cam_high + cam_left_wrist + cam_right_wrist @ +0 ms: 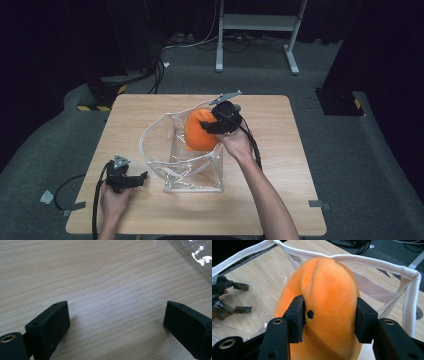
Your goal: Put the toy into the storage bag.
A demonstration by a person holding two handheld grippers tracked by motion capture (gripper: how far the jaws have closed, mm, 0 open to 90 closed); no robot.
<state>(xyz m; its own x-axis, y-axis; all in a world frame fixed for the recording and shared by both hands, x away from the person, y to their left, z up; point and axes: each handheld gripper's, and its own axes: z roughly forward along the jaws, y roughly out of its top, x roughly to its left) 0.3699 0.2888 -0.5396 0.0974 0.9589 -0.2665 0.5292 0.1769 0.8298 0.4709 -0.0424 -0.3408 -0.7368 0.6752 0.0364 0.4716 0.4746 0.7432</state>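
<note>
A clear plastic bag with a white fabric rim stands open in the middle of the wooden table. My right gripper is shut on an orange plush toy, which it holds at the bag's mouth, partly inside. The black jaws press into the toy's sides. My left gripper rests on the table left of the bag, open, with bare wood between its jaws. That left gripper also appears beyond the bag in the right gripper view.
A corner of the clear bag reaches into the left gripper view at top right. Behind the table stand a white metal frame and dark stands on grey carpet, with cables on the floor.
</note>
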